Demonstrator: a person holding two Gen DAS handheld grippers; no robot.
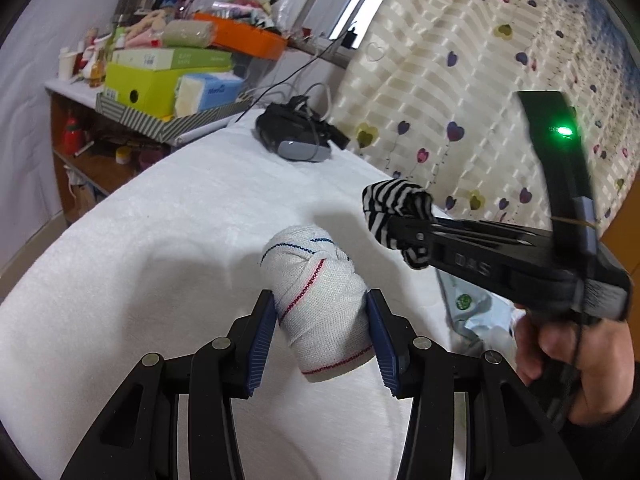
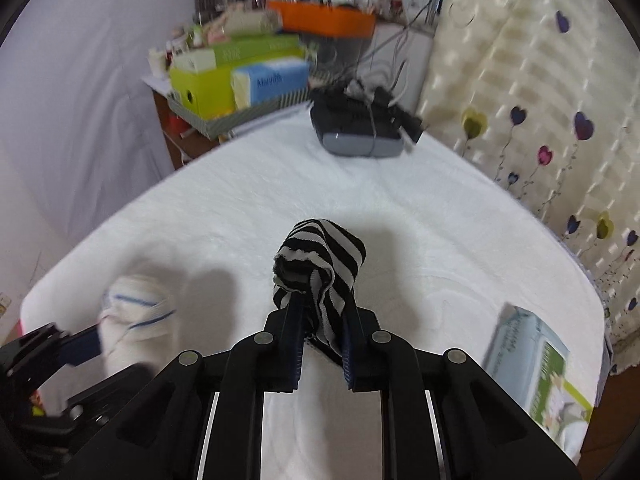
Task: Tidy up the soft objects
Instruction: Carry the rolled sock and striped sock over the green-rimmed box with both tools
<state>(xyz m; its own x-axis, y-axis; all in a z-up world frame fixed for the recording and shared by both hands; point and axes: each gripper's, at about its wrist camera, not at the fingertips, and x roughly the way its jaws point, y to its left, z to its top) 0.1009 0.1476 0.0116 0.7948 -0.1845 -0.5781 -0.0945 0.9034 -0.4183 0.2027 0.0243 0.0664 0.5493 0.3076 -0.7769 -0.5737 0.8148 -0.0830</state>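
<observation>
A white rolled cloth (image 1: pixel 320 280) with red and blue stitched lines sits between the blue pads of my left gripper (image 1: pixel 322 300), which press on both its sides. It shows blurred in the right wrist view (image 2: pixel 132 312), with a left fingertip (image 2: pixel 80 344) against it. A black-and-white striped rolled sock (image 2: pixel 320 252) is clamped in my right gripper (image 2: pixel 322 312), above the white fleece surface (image 2: pixel 400 208). From the left wrist view the striped sock (image 1: pixel 394 200) hangs at the tip of the right gripper (image 1: pixel 396 232), to the right of and beyond the white roll. A hand (image 1: pixel 568 344) holds that tool.
A dark headset (image 2: pixel 360 132) with cables lies at the far end of the surface. A pack of wipes (image 2: pixel 536 364) rests near the right edge. A cluttered shelf with green boxes (image 1: pixel 160 84) stands at the far left; a heart-patterned curtain (image 1: pixel 460 80) hangs on the right.
</observation>
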